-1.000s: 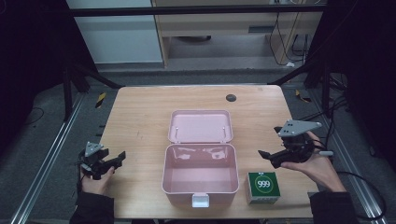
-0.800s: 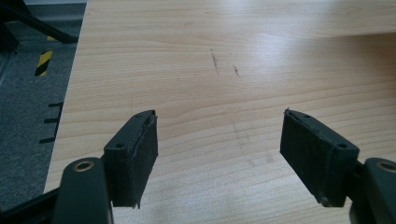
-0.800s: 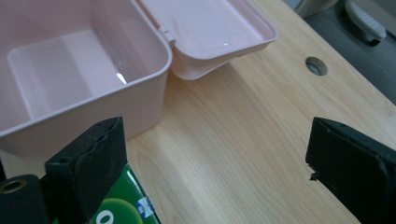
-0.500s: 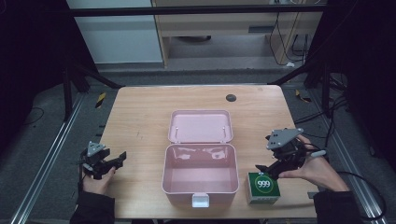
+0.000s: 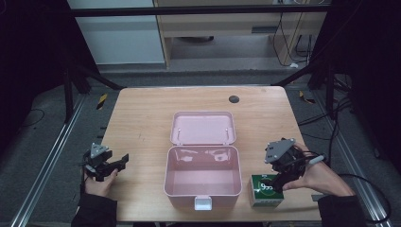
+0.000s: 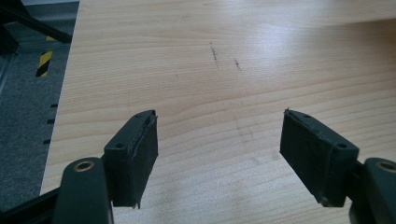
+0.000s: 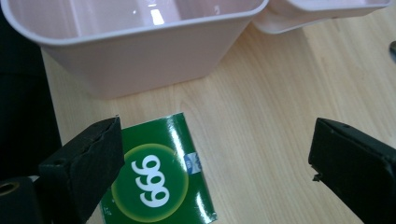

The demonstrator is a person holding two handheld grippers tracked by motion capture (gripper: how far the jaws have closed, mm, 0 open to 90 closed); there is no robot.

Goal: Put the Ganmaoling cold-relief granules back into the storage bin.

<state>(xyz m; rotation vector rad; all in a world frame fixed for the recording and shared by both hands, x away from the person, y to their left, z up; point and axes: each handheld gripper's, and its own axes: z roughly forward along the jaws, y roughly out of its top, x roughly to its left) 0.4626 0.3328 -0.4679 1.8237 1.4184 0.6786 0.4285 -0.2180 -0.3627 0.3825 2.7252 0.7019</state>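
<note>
Plainly readable on the green box [image 7: 156, 175] are large white digits inside a pale green ring, "999" or "666" depending on which way it is turned; a small blue and white mark sits beside the ring but is too small to read. In the high view the green box [image 5: 266, 190] stands on the wooden desk [image 5: 142, 123] near the front edge, just beside the right wall of the pink case [image 5: 202, 176].

That case is open, its lid [image 5: 203, 127] folded back flat on the desk behind it. Its deep lower tub looks bare inside, with glossy pink walls and floor catching reflections, and a white latch [image 5: 204, 203] hangs at its front. A small dark round disc [image 5: 233, 99] lies well apart near the far edge of the desk.

Over the green box, the right claw [image 5: 279, 182] is spread wide and grips nothing; in the right gripper view the right claw [image 7: 215, 163] has one jaw over the box's edge and the other above bare wood. Near the desk's left front corner, the left claw [image 5: 120, 162] is held in a hand [image 5: 100, 182]; in the left gripper view the left claw [image 6: 217, 149] is spread apart over bare wood.
</note>
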